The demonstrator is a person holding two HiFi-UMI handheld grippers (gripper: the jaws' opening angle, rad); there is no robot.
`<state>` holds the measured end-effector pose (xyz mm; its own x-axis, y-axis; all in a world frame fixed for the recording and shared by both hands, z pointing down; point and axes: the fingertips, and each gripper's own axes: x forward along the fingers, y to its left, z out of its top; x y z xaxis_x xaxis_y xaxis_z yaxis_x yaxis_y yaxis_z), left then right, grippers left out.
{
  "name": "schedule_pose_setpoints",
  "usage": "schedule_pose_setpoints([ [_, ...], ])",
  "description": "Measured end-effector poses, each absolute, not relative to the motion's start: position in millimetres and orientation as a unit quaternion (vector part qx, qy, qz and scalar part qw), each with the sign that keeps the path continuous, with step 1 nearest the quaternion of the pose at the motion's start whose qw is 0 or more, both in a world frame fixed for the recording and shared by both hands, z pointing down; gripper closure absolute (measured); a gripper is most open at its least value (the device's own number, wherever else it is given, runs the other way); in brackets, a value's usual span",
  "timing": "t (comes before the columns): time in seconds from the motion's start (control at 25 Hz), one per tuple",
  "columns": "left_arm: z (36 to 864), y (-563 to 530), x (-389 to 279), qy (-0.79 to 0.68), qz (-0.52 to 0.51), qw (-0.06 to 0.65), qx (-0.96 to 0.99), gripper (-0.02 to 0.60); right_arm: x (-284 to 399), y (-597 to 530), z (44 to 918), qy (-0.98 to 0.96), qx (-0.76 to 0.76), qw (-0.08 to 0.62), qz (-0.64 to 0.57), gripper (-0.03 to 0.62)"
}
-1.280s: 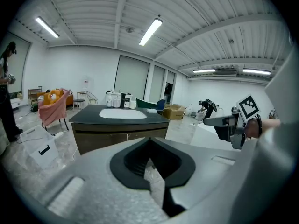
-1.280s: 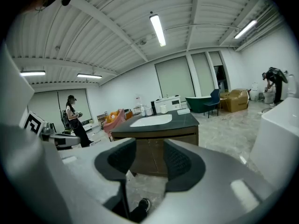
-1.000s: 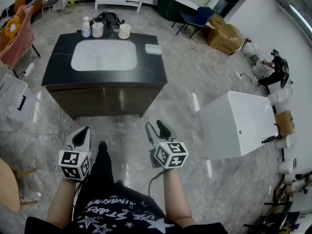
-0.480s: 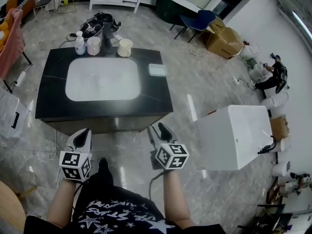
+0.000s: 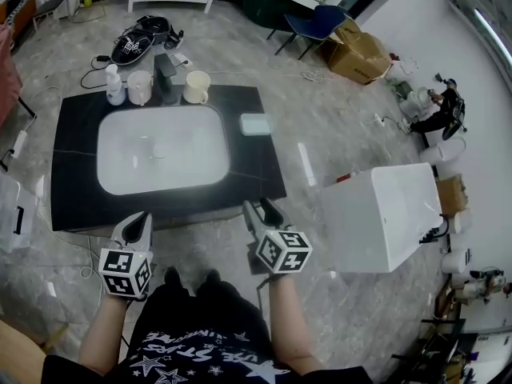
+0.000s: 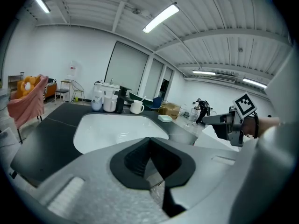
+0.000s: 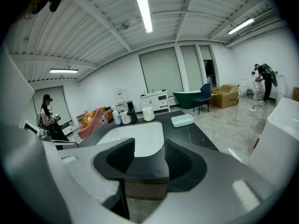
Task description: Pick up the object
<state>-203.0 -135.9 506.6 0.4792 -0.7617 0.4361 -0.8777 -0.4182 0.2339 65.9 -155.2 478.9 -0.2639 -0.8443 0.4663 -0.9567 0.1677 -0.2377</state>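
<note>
A grey marbled floor [image 5: 320,126] fills the room, with a white cabinet along the far wall, a blue chair [image 5: 314,24] and cardboard boxes [image 5: 360,53] at the far right. A tall white block-shaped fixture [image 5: 384,218] stands on the floor to the right of the person. Straight ahead is a black vanity counter [image 5: 70,202] with a wide white basin [image 5: 160,149] sunk into it.

Along the counter's far edge stand a pump bottle [image 5: 115,85], a white cup [image 5: 139,87], a black faucet [image 5: 166,77] and a cream mug [image 5: 196,86]. A pale green dish [image 5: 255,124] lies apart on the right side, beside the basin. Which of these the task means cannot be told, and all stand well away from both tongs.

The left gripper [image 5: 138,221] has its jaws pressed together on nothing. The right gripper [image 5: 258,206] has its jaws parted, with only counter and basin seen through the gap.

Against half a second ago, the counter sits lower and nearer in the head view. The gripper tips now overlap its near edge, where a strip of floor lay between before. Both pairs of jaws are as they were.
</note>
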Motion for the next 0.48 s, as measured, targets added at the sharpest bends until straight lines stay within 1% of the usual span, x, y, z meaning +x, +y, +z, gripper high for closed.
schedule_pose_setpoints([
  [0.24,509,-170,-185,-0.497,0.132,0.223,0.828,0.574,93,-191,490,-0.748,0.602,0.115,0.254,0.388],
  [0.48,510,-209,-168,-0.520,0.142,0.210,0.816,0.574,119,-260,502,-0.762,0.587,0.103,0.253,0.388],
])
